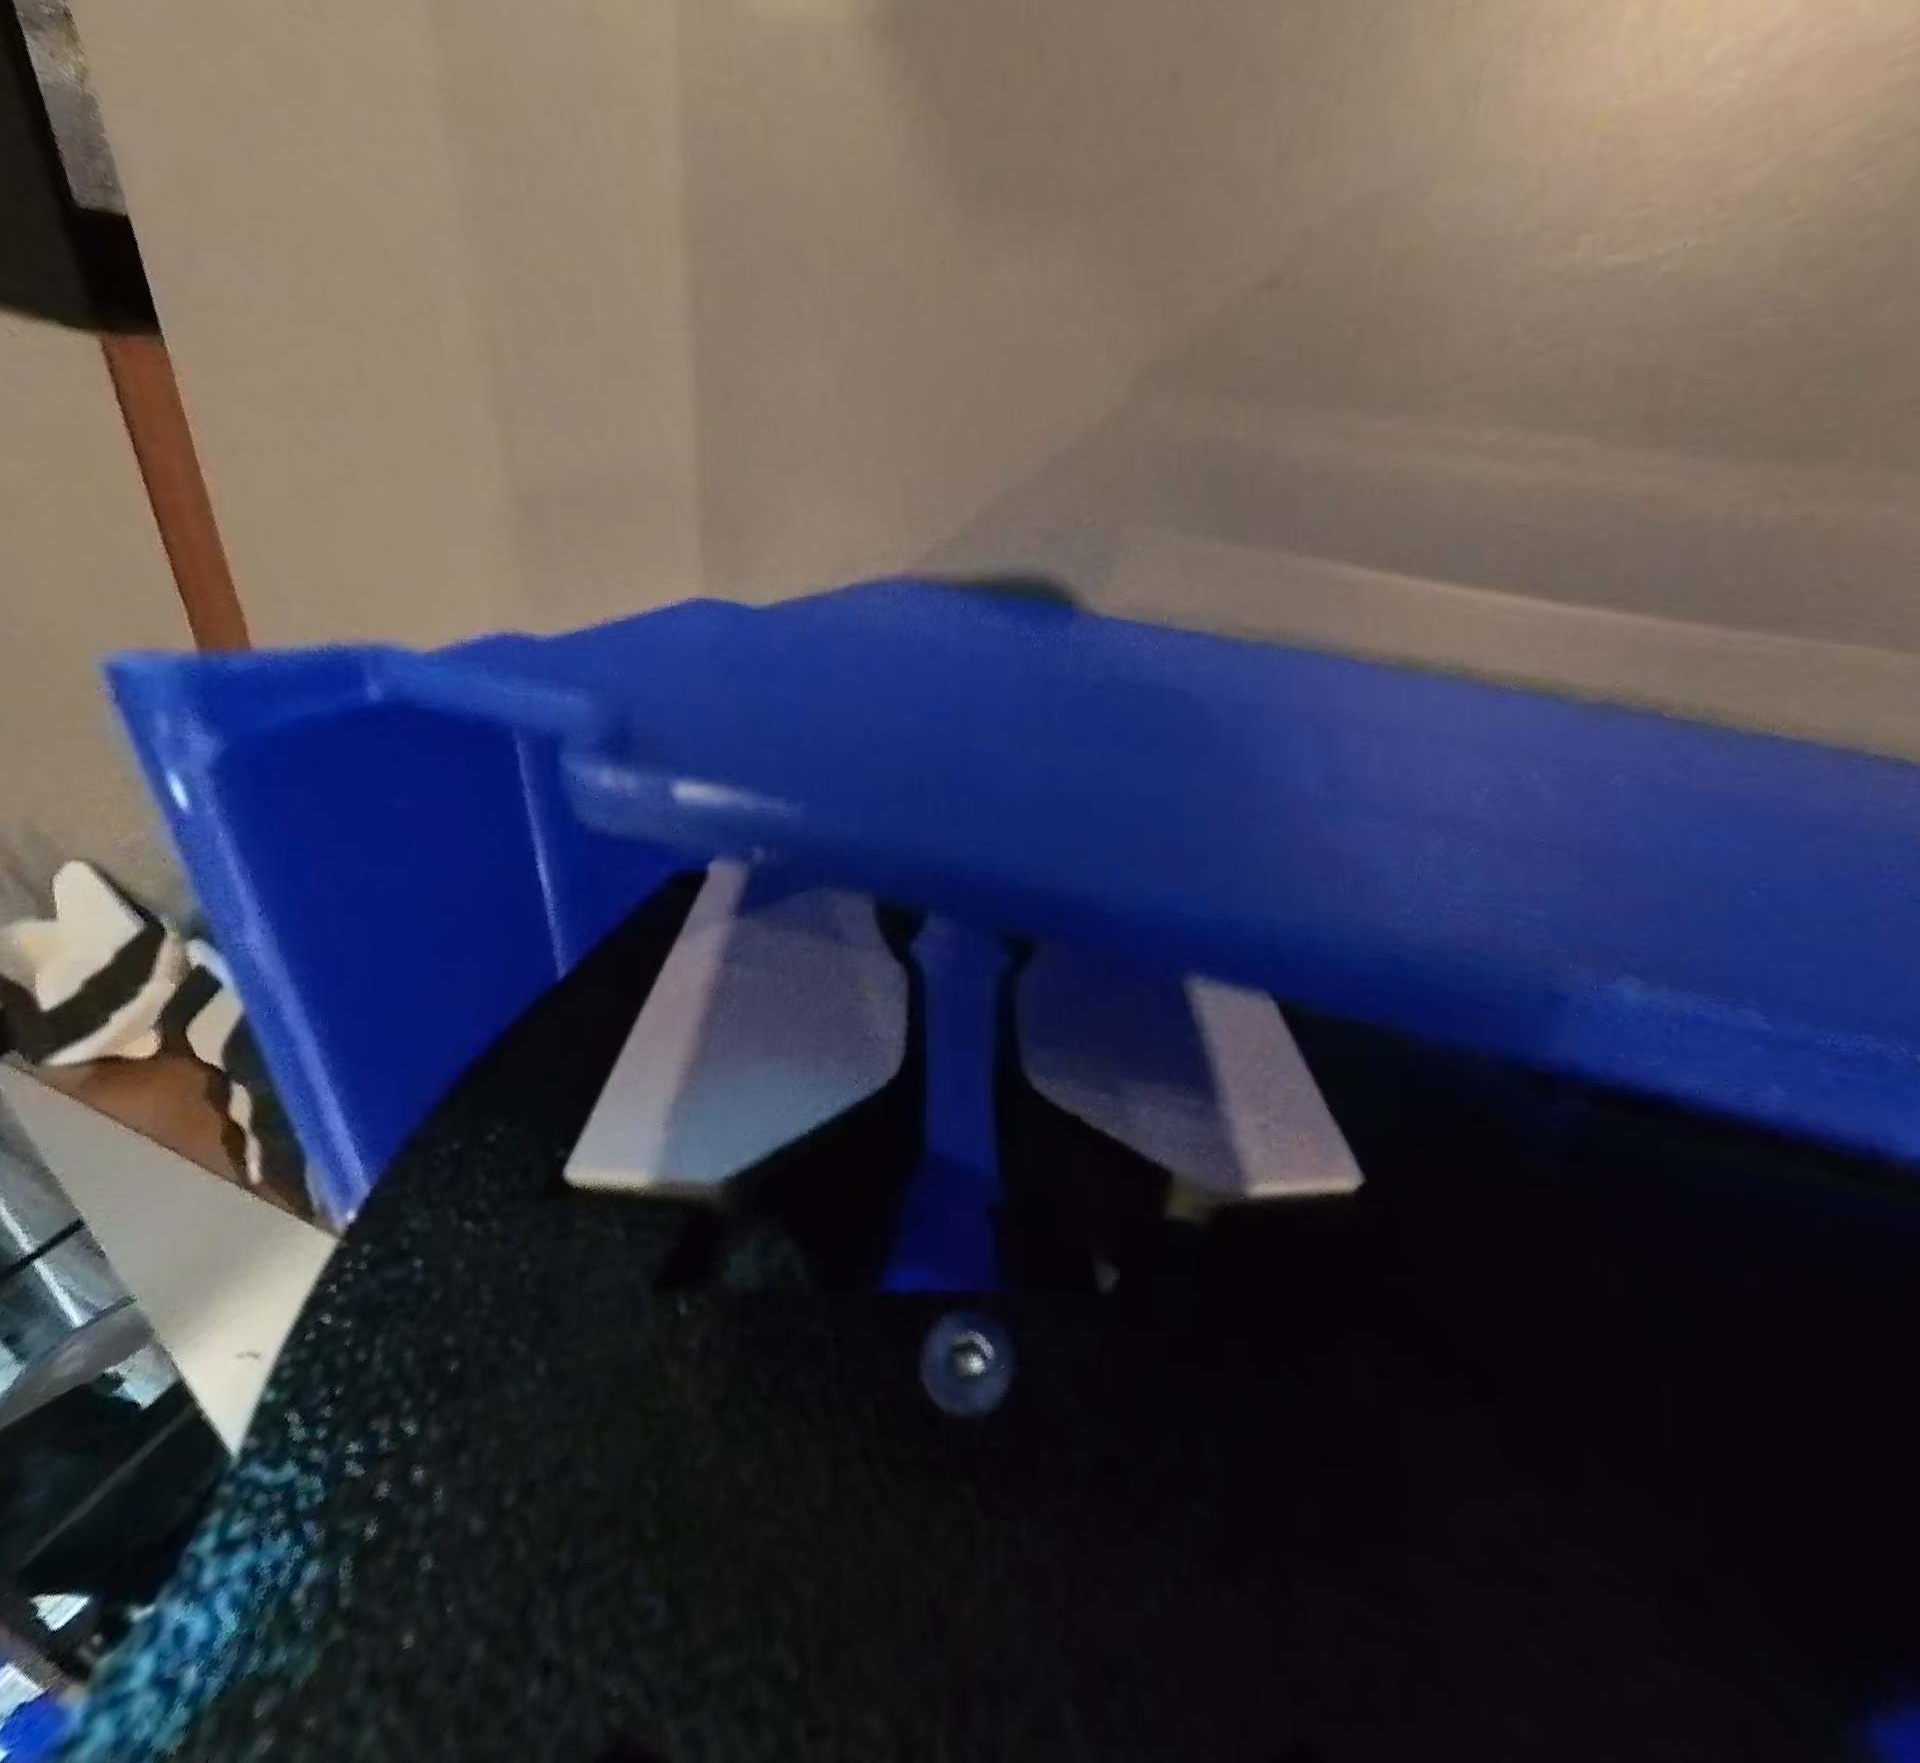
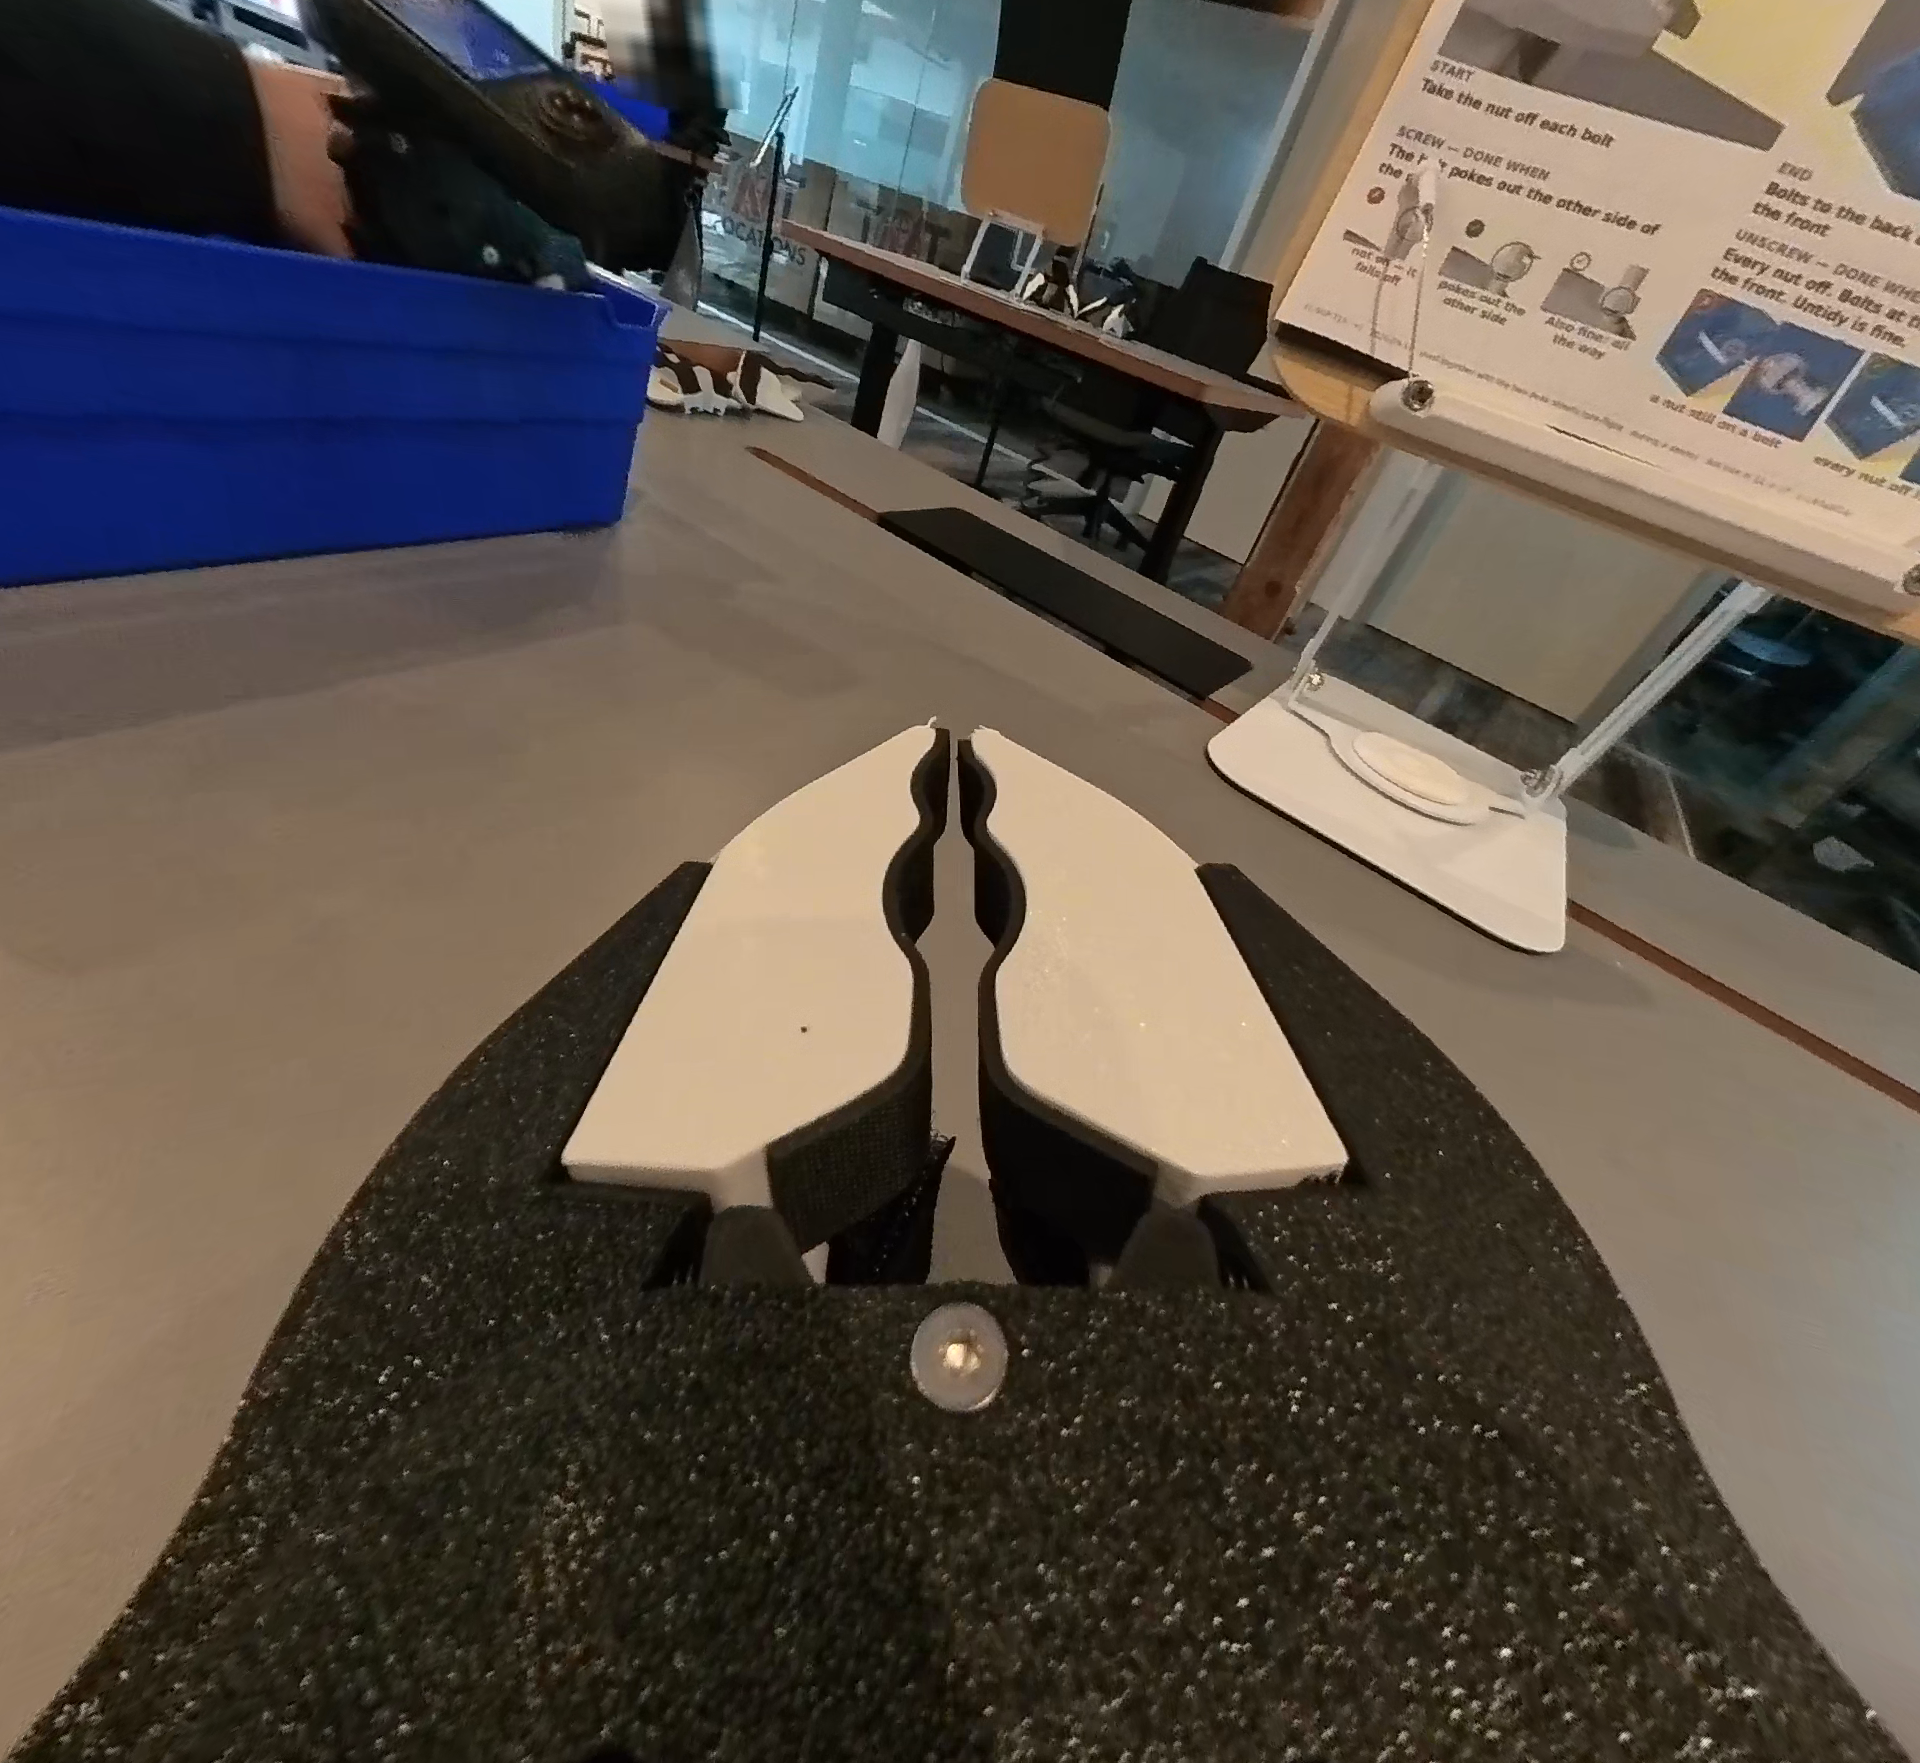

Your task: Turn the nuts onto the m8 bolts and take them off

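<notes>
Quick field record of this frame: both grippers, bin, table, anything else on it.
left gripper: shut on blue bin wall
blue bin: on grey table, left side; contents hidden
right gripper: shut, empty, low over table
grey table: bare in front of right gripper
instruction sheet stand: white base on table, right
nuts, bolts: not visible

**Bin on the left, stand on the right**

The bin (image 2: pixel 312 404) sits on the table (image 2: pixel 416 778) at far left, the left gripper (image 2: pixel 499 155) reaching over its rim. The right gripper (image 2: pixel 954 747) lies near, centre. A mat (image 2: pixel 1060 586) lies beyond it. The instruction sheet stand (image 2: pixel 1403 840) is at right. Another table (image 2: pixel 1039 311) stands far behind.
</notes>
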The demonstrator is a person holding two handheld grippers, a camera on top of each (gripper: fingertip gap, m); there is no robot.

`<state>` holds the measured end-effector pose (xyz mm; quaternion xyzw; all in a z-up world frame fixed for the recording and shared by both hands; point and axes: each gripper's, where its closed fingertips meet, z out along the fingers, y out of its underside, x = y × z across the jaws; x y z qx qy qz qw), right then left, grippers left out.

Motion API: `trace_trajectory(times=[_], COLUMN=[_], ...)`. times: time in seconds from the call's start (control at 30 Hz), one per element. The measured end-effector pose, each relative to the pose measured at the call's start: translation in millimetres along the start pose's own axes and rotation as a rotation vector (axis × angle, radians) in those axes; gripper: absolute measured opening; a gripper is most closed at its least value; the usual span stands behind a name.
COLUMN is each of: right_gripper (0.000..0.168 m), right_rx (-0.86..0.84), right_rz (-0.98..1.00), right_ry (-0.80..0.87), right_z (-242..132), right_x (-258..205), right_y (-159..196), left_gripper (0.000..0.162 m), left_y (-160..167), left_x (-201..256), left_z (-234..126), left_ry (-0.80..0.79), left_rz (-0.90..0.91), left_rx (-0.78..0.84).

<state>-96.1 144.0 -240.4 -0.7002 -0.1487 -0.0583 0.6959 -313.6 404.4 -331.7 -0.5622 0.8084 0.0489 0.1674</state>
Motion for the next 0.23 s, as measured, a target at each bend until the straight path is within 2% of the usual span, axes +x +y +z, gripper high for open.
trace_trajectory(times=[0.03, 0.23], right_gripper=[0.001, 0.001], right_rx=[0.001, 0.001], right_rz=[0.002, 0.011], right_ry=[-0.001, -0.005], right_z=[-0.1, 0.0], right_x=[0.1, -0.4], right_y=[-0.1, -0.3], left_gripper=[0.008, 0.007], left_y=[3.2, 16.0], left_x=[1.0, 4.6], left_z=[-1.7, -35.1], left_ry=[-0.003, -0.063], left_rz=[-0.010, -0.068], left_rx=[0.002, 0.066])
